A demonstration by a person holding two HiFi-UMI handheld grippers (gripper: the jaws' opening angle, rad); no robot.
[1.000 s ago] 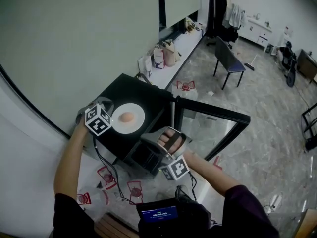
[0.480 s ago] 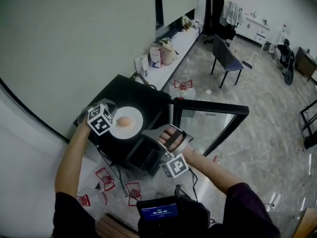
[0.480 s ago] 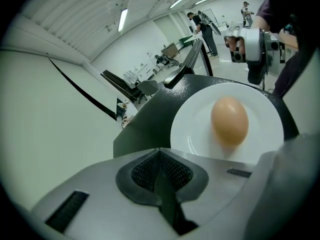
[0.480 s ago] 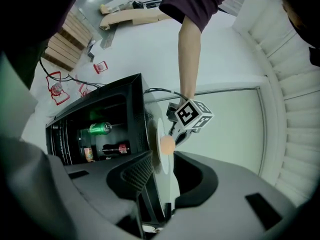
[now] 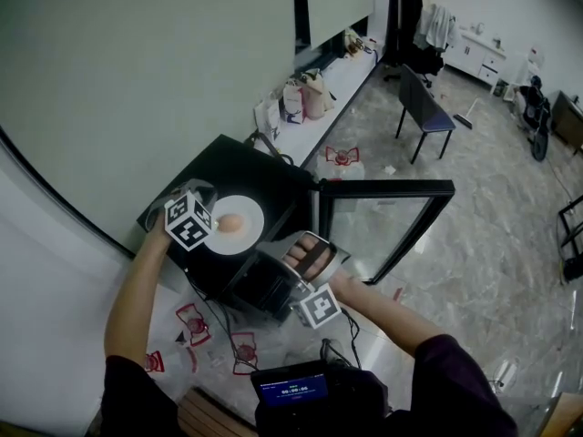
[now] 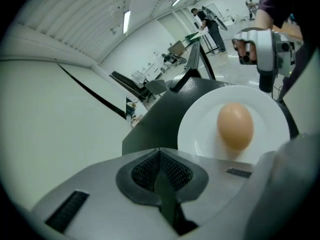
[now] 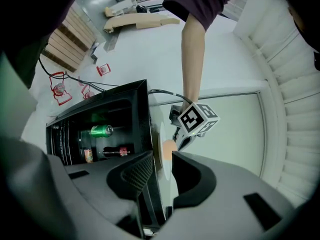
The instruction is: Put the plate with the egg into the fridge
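Note:
A white plate with a brown egg rests on top of the black mini fridge. My left gripper sits at the plate's left rim. In the left gripper view its jaws look shut, with the plate and egg just beyond the tips. Whether they pinch the rim is hidden. My right gripper hangs in front of the fridge's open front. Its jaws stand a little apart with nothing between them.
The fridge's glass door stands swung out to the right. Inside the fridge lie a green can and a bottle. A cable and red markers lie on the floor in front. A chair stands far behind.
The fridge door has swung further open. My right gripper has drifted slightly left in front of the fridge. The left gripper stays at the plate's rim.

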